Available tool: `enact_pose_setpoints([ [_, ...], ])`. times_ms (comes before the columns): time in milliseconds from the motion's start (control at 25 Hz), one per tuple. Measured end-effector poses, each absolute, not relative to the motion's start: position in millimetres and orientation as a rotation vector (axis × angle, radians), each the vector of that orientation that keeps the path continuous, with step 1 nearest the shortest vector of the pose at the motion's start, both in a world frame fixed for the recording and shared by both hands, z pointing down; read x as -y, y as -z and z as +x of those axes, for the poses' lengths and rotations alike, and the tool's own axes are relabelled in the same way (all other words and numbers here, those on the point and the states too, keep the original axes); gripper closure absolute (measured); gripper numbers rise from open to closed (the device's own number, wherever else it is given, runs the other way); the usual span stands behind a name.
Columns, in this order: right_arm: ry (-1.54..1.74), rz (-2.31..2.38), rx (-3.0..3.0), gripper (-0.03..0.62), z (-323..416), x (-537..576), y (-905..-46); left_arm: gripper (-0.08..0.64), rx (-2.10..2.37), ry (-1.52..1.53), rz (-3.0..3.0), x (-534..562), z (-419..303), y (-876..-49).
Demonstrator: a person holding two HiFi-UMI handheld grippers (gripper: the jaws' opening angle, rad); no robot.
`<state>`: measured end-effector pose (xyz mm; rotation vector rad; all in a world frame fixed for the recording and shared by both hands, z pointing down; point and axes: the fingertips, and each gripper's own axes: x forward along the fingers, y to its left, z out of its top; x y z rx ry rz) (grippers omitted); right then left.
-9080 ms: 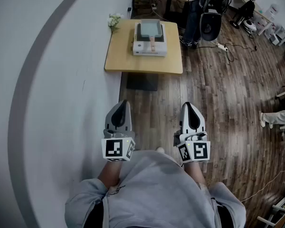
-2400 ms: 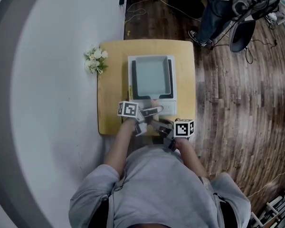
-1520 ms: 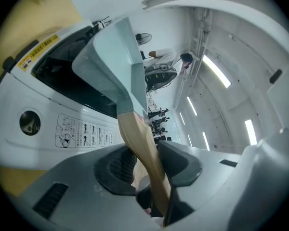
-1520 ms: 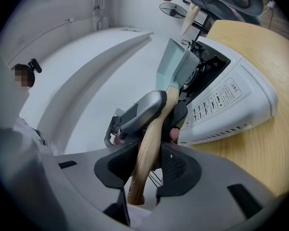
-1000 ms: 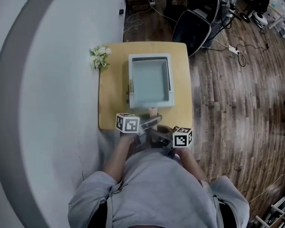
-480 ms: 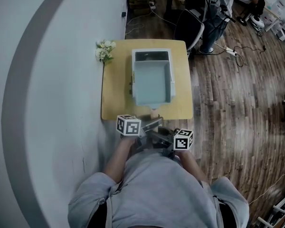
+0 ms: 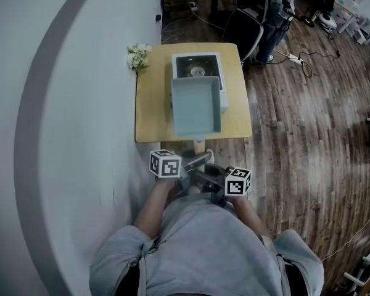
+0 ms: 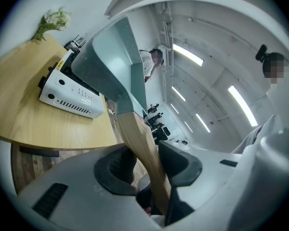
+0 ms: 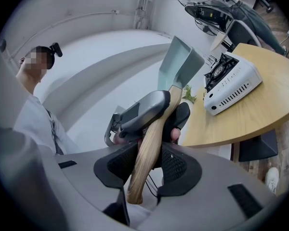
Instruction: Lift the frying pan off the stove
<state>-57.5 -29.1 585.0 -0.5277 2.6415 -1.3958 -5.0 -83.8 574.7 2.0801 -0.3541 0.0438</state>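
Observation:
The square grey-green frying pan (image 7: pixel 197 105) hangs in the air above the near half of the table, clear of the white portable stove (image 7: pixel 198 67), whose burner now shows. Its wooden handle (image 7: pixel 199 147) runs back toward me. My left gripper (image 7: pixel 194 161) is shut on the handle (image 8: pixel 143 150), pads on both sides. My right gripper (image 7: pixel 205 176) is shut on the handle's near end (image 9: pixel 145 158). In the left gripper view the pan (image 8: pixel 111 61) tilts up over the stove (image 8: pixel 70 95). The right gripper view has the pan (image 9: pixel 179 64) up against the wall.
The stove stands on a small wooden table (image 7: pixel 151 110) against a white wall, with a bunch of white flowers (image 7: pixel 137 55) at its far left corner. An office chair (image 7: pixel 246 26) and a standing person (image 7: pixel 277 5) are beyond the table on the wood floor.
The pan has come up and back toward me off the stove, uncovering the burner. Both grippers keep their hold on the handle. The view has pulled back a little.

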Motion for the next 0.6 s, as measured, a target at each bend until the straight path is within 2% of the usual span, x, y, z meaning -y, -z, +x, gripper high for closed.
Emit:
enact_pose_setpoints([
  [600,1.293,-0.517,-2.721,0.459,-47,-49,-569,0.420,0.361,-0.022,2.142,6,5,-555],
])
